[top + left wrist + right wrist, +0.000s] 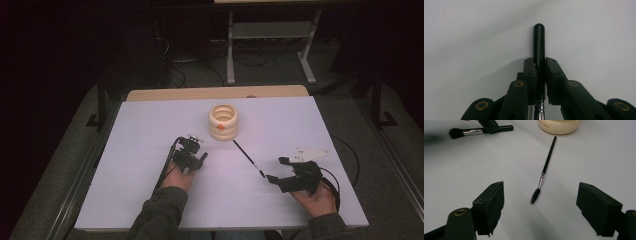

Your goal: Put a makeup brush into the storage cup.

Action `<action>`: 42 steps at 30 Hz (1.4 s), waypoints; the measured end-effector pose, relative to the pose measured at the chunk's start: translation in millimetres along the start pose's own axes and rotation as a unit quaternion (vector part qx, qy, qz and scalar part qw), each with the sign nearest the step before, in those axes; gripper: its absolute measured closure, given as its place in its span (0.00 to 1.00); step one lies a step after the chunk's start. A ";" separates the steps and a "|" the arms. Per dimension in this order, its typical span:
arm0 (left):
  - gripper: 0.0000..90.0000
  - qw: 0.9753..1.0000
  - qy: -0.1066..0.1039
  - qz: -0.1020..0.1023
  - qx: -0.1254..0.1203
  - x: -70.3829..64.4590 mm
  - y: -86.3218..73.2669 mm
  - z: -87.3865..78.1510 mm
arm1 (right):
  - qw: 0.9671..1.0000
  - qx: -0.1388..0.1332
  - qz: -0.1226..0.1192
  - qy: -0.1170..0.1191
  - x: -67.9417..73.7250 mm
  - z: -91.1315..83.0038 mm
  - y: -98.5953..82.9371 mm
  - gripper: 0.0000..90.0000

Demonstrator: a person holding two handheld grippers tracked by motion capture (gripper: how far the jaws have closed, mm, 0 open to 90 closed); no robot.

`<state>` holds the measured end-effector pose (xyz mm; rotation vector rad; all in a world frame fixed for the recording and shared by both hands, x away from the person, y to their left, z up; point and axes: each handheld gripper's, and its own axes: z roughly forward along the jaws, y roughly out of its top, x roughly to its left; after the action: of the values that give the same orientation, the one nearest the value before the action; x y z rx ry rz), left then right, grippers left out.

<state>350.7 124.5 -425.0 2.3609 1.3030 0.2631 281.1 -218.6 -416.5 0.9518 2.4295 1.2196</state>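
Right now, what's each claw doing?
Left gripper shut on makeup brush. Right gripper open, facing spoolie brush on table. Nothing between.

A white table stands on grey floor; beyond it, a pale metal frame (cables trailing) in darkness.

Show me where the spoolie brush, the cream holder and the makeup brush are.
Spoolie (546,167), right gripper view, middle of its black handle.
Holder (223,121), high view, its ribbed outer wall.
Makeup brush (539,42), left gripper view, handle end sticking out past the left tool's shut jaws.
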 end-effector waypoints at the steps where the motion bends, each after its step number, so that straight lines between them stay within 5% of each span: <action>1: 0.88 1.000 -0.003 0.004 0.000 1.4 -0.3 -0.7 | 1.000 -0.001 -0.001 0.001 1.3 -1.3 -0.2 0.24; 4: 0.88 1.000 -0.015 -0.007 -0.004 0.3 -1.0 -1.1 | 1.000 -0.007 -0.001 0.002 1.1 -3.3 -0.5 0.24; 8: 0.88 1.000 -0.024 0.011 -0.010 1.9 -2.2 -7.4 | 1.000 -0.014 0.008 0.012 1.6 -4.0 -0.1 0.23; 17: 0.88 0.997 -0.052 0.054 -0.023 5.9 -11.3 -27.2 | 0.999 0.008 -0.011 0.033 10.1 2.8 6.0 0.21; 30: 0.88 0.991 -0.083 0.085 -0.056 15.3 -16.0 -63.5 | 0.996 0.024 -0.035 0.076 16.5 8.2 47.5 0.21; 38: 0.88 0.986 -0.104 0.111 -0.070 13.2 -16.2 -79.7 | 0.993 0.023 -0.059 0.101 17.3 0.0 87.0 0.23; 39: 0.88 0.984 -0.113 0.122 -0.071 10.2 -14.9 -84.4 | 0.992 0.024 -0.064 0.103 17.6 -0.5 93.0 0.23; 42: 0.88 0.983 -0.118 0.121 -0.078 5.9 -13.1 -88.1 | 0.991 0.031 -0.072 0.107 17.2 -0.5 102.8 0.24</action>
<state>312.0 159.8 -352.8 2.3319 0.8569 0.1451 313.0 -163.1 -334.3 0.6767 2.6622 1.2607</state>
